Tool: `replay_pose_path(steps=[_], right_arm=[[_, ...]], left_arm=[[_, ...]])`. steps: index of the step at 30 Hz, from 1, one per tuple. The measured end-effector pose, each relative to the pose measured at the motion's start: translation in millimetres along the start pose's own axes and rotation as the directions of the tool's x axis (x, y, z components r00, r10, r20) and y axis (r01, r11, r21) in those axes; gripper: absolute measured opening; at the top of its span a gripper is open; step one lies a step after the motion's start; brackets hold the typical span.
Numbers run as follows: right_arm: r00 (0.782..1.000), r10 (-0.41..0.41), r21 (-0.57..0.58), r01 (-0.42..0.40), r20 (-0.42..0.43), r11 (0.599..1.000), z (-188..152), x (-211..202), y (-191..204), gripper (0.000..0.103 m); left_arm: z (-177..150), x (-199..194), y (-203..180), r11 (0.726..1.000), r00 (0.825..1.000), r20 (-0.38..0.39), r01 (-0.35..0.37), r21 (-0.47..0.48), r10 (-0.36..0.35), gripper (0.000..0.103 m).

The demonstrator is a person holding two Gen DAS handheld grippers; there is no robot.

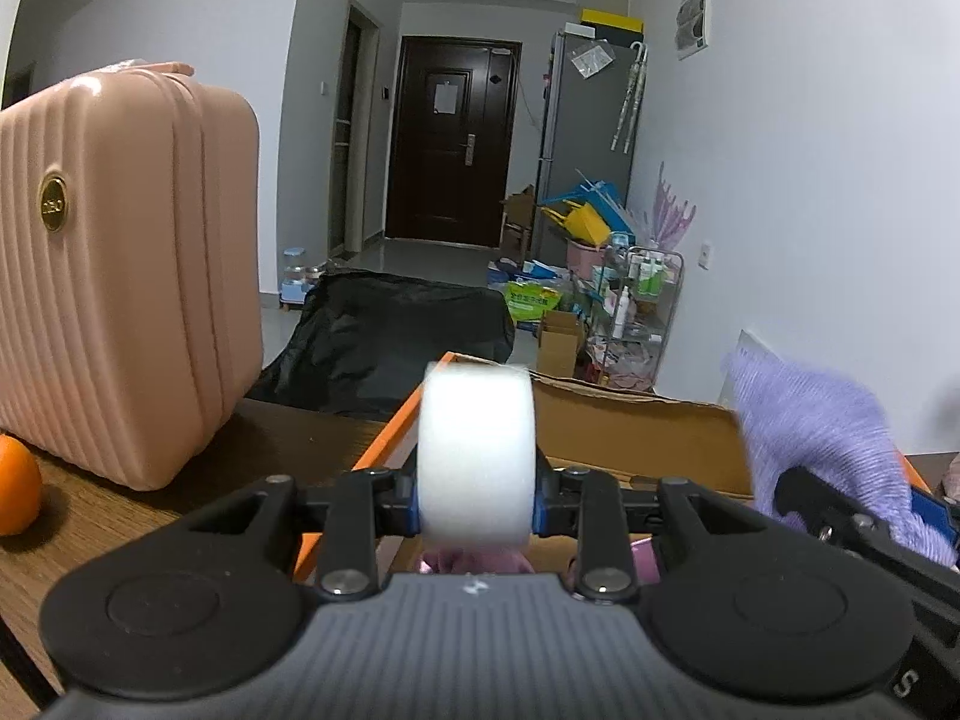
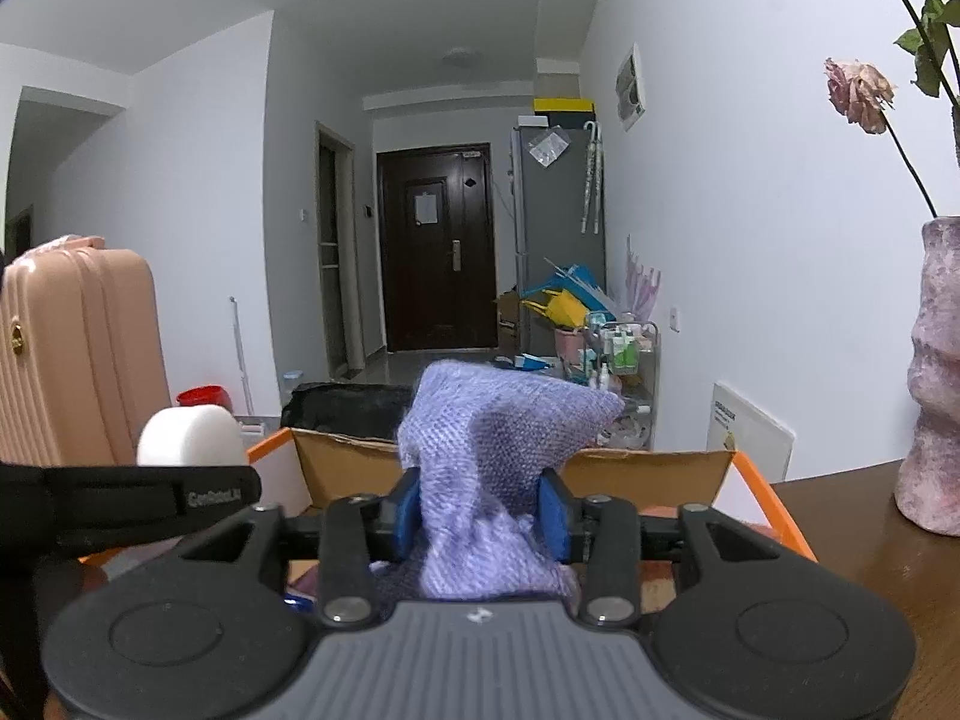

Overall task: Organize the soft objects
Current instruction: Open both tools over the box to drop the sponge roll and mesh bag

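A white foam sponge (image 1: 476, 450) sits between the blue pads of my left gripper (image 1: 477, 504), which is shut on it above the near edge of an open cardboard box (image 1: 636, 438) with orange-edged flaps. Something pink (image 1: 474, 561) lies inside the box below the sponge. My right gripper (image 2: 480, 516) is shut on a bunched purple knitted cloth (image 2: 498, 432), held over the same box (image 2: 648, 471). The two grippers are side by side: the cloth (image 1: 828, 456) shows at the right of the left wrist view, the sponge (image 2: 189, 435) at the left of the right wrist view.
A pink ribbed suitcase (image 1: 120, 276) stands upright on the wooden table (image 1: 240, 450) left of the box, with an orange (image 1: 18, 492) beside it. A mottled pink vase (image 2: 936, 378) with a dried rose stands at the right. A black bag (image 1: 390, 342) lies beyond the table.
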State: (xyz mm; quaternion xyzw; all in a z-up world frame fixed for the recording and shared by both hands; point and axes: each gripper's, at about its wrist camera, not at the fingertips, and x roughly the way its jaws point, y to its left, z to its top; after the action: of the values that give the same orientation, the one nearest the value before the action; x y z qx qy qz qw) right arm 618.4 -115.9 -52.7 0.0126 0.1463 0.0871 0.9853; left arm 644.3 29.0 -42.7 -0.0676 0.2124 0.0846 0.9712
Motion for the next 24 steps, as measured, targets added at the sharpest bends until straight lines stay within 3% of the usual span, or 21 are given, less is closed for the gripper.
replay_pose_path(steps=[3,5,11,14,24], right_arm=[[1.000,-0.017,-0.021,0.017,-0.008,1.000,-0.2,0.2,0.8,0.050],[1.000,-0.026,-0.022,0.026,-0.006,0.999,-0.6,-1.4,1.8,0.066],[0.998,-0.064,-0.013,0.065,0.029,0.998,-1.7,-10.5,-2.3,0.101],[0.995,-0.089,-0.017,0.090,0.048,0.996,-2.7,-13.0,-5.8,0.103],[0.993,-0.076,-0.011,0.077,0.094,0.997,-3.1,-25.4,-15.2,0.103]], left_arm=[[-1.1,-5.1,-1.5,1.000,1.000,0.021,-0.009,0.014,0.009,0.051],[-1.3,-9.1,-1.9,1.000,0.999,0.033,0.000,0.012,0.000,0.060],[-0.3,-18.4,3.3,0.999,0.997,0.067,-0.037,-0.030,0.039,0.088],[0.6,-21.8,3.1,0.997,0.993,0.092,-0.075,-0.032,0.078,0.103],[-0.1,-37.6,7.3,0.997,0.995,0.093,-0.040,-0.065,0.046,0.103]])
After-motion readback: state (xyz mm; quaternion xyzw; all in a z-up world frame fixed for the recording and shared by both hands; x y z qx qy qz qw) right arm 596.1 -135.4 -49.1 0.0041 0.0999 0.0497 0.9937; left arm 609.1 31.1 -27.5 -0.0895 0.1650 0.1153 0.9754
